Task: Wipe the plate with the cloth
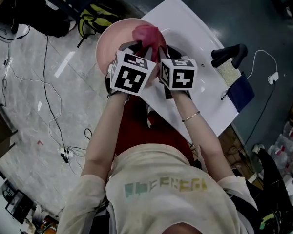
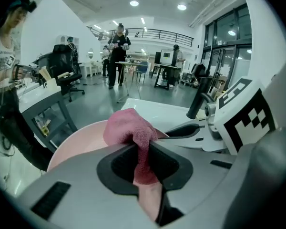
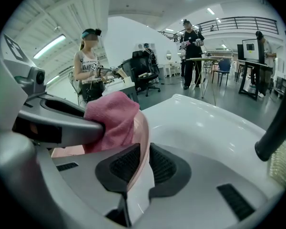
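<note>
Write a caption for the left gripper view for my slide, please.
Left gripper pinching the pink cloth, with the pink plate behind it.

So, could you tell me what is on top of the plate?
The cloth, held by the left tool, lies on the plate; the surface beneath it is covered.

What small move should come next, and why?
Probably sweep the cloth across the plate. The left gripper is shut on the cloth, bunched at the plate's face, and the right gripper clamps the rim, so the plate looks steadied.
</note>
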